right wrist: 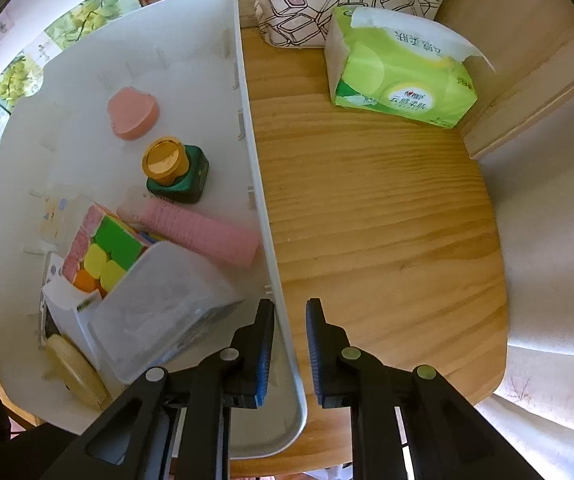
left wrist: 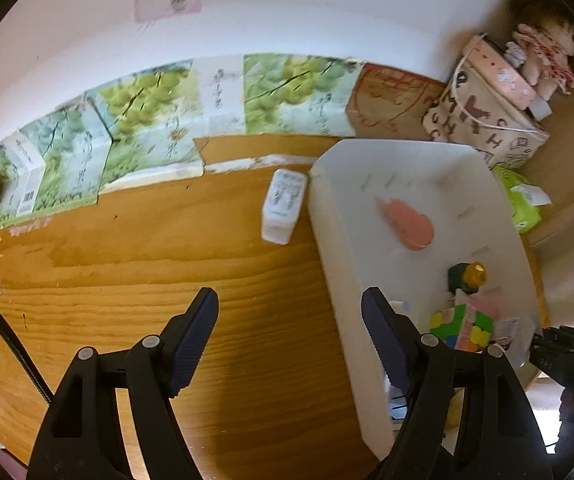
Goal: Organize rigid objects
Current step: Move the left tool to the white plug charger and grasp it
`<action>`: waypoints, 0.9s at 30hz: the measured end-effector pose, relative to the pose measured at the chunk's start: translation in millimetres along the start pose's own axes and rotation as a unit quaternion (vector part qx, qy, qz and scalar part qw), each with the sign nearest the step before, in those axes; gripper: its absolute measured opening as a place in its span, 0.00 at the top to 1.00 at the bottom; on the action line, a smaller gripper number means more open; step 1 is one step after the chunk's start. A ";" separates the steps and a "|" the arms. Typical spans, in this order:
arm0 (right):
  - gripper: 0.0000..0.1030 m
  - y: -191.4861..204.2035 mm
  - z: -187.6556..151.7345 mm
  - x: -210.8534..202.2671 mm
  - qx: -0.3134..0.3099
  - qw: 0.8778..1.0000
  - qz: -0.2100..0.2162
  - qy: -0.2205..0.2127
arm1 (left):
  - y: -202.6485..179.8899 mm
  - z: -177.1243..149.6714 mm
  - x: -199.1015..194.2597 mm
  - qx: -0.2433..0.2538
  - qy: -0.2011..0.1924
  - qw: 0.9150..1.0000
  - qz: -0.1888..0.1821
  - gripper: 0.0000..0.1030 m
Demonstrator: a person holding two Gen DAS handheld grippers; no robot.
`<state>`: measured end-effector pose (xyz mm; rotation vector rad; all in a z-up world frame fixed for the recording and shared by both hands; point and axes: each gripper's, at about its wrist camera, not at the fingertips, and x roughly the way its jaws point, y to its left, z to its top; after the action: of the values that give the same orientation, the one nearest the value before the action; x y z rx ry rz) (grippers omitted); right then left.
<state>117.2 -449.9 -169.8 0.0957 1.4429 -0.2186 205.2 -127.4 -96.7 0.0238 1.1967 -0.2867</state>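
My right gripper (right wrist: 290, 352) straddles the bin (right wrist: 247, 128) wall, nearly pinching it — steadying step. Left gripper (left wrist: 290, 340) is wide apart, empty. Charger (left wrist: 283, 206) lies on the table (left wrist: 167, 280) at 12 o'clock — next, reach and grasp.

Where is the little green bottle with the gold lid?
In the right wrist view, the green bottle stands inside the white bin, between the pink lid and the pink comb.
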 end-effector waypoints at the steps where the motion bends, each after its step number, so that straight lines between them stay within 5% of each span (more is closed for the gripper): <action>1: 0.84 0.8 1.2 0.3 0.003 1.000 -0.003 0.001 | 3.0 0.0 3.0 -0.002 0.005 1.000 0.000 0.25; 13: 0.83 4.3 10.5 4.3 0.040 0.999 -0.027 0.016 | 31.2 23.0 55.0 -0.009 0.053 0.999 -0.003 0.20; 27: 0.82 1.6 21.3 11.4 0.050 0.997 -0.037 0.047 | 35.7 44.6 97.1 -0.002 0.026 0.999 -0.045 0.20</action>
<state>139.6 -453.5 -178.5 0.1352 1.5299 -0.3519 286.6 -120.6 -174.2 -0.0259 1.2509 -0.3642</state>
